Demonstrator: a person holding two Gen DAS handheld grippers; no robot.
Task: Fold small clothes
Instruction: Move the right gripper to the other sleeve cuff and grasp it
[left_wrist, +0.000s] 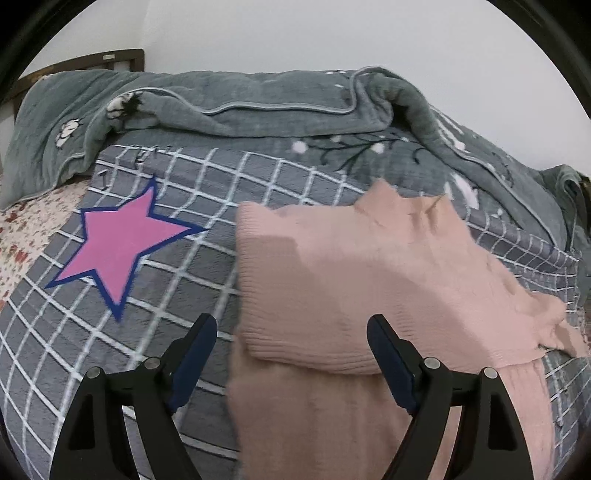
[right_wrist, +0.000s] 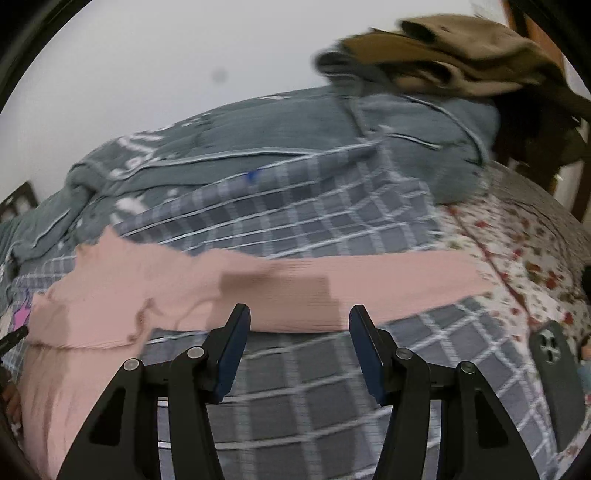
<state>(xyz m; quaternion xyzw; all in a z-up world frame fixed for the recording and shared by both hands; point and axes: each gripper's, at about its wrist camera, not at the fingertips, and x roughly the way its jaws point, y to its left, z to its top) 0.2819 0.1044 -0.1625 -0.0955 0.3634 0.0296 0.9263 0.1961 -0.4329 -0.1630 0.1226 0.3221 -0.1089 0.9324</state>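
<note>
A pink knitted garment (left_wrist: 354, 280) lies on the bed, spread over a grey checked blanket (left_wrist: 207, 206) with white grid lines; one ribbed part is folded across the body, and a sleeve (right_wrist: 388, 273) stretches out flat toward three o'clock in the right wrist view. The left gripper (left_wrist: 291, 325) hovers over the garment's near edge with its jaws spread wide and nothing between them; one finger stands over the bare blanket and the other over the pink knit, though I cannot tell if either touches. The right gripper (right_wrist: 300, 314) hangs just short of the sleeve's near edge, jaws apart and empty, with only checked blanket showing between them. At nine o'clock from the garment in the left wrist view, a pink star (left_wrist: 118, 243) with a dark blue outline is printed on the blanket. A rumpled grey-green quilt (left_wrist: 258, 107) with pale piping is heaped along the far side at twelve o'clock. A floral sheet (right_wrist: 524, 258) shows beyond the blanket at three o'clock in the right wrist view, and a dark phone (right_wrist: 554, 354) lies there, camera side up. Brown and tan clothes (right_wrist: 450, 55) are piled at one o'clock. The right wrist view is blurred.
</note>
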